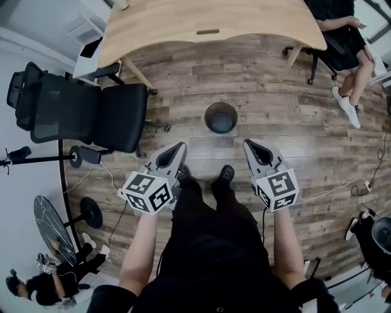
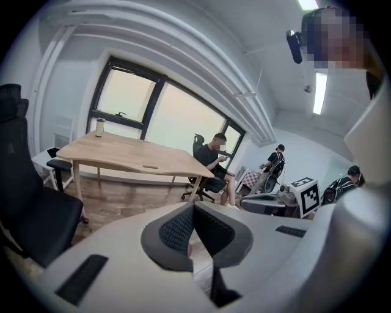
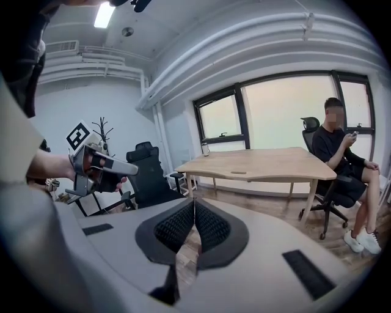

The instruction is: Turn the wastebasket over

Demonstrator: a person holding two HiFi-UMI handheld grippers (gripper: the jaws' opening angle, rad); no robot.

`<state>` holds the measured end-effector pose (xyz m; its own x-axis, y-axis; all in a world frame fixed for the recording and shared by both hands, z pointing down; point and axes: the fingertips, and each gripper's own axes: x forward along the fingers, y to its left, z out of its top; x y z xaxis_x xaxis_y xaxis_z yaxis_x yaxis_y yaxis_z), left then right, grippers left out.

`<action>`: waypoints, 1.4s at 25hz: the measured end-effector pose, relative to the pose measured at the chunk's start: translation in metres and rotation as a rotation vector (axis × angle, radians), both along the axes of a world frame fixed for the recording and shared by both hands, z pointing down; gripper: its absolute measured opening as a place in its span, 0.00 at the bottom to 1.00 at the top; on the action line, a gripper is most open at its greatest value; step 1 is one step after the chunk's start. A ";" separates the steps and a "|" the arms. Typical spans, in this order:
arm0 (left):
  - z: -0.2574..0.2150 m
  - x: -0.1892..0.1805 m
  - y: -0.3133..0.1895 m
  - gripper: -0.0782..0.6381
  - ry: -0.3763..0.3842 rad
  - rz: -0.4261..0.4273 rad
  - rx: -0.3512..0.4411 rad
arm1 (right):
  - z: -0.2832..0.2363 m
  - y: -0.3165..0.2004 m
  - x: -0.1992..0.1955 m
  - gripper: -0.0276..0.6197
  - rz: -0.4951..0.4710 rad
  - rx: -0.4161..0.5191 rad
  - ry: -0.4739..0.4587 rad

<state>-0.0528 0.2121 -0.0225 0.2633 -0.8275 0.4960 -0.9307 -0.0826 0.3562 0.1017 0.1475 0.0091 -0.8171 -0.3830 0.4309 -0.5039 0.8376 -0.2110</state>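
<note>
Head view: we look steeply down on the wastebasket (image 1: 221,117), a dark round bin on the wooden floor (image 1: 275,104), just ahead of our shoes (image 1: 226,174) and short of the table (image 1: 208,18).
Axis of the wastebasket: upright, as we read it. Its open mouth faces up and we see down into it, so it is not yet turned over.
State, left: the left tool (image 1: 181,148) has its jaws together with nothing between them. The left gripper view shows the pads meeting and the room beyond, but no wastebasket.
State, right: the right tool (image 1: 249,145) is likewise closed and empty. The right gripper view looks across at the table, above the wastebasket.
Key relation: the wastebasket lies ahead of both tools and below them, in line with the gap between them. Neither touches it.
Nearer hand: the right seems to us a shade closer, though the margin is small.
Coming move, in our judgement: we bring a tool down to each side of the rim, then tip the wastebasket mouth-down.
Risk: we expect a light round bin to slide or roll away when pushed from one side only.
</note>
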 end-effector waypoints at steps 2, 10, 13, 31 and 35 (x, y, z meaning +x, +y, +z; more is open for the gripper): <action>0.003 0.000 -0.001 0.13 -0.002 0.000 -0.008 | 0.002 0.003 -0.003 0.09 -0.011 -0.006 0.000; 0.012 -0.001 -0.010 0.13 0.004 0.040 -0.030 | 0.020 0.009 -0.005 0.09 0.012 -0.040 0.014; 0.021 -0.007 -0.017 0.13 0.023 0.058 -0.045 | 0.027 0.004 -0.008 0.09 0.039 -0.044 0.032; 0.096 -0.037 -0.106 0.13 0.160 0.465 -0.137 | 0.092 -0.045 -0.069 0.09 0.395 -0.147 0.176; 0.106 -0.039 -0.128 0.13 0.186 0.562 -0.120 | 0.104 -0.058 -0.084 0.09 0.421 -0.138 0.206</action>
